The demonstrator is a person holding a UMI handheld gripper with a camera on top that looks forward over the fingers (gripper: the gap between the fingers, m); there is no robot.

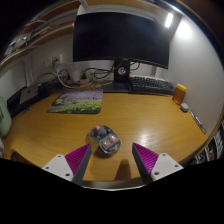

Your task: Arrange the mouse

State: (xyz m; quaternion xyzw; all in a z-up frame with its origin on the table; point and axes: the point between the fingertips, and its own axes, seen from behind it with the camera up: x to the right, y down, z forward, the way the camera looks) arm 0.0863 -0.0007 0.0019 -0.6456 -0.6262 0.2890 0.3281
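A small grey mouse (104, 139) lies on the wooden desk (150, 118), just ahead of my fingers and a little nearer the left one. My gripper (112, 158) is open, with its magenta pads (76, 157) spread wide, and holds nothing. The mouse is apart from both fingers. A colourful mouse mat (77, 100) lies further back on the desk, to the left of the mouse.
A large dark monitor (121, 38) stands at the back of the desk, with a keyboard (152, 85) below it to the right. An orange cup (180, 94) stands at the far right. Cables and a wall socket (72, 72) are at the back left.
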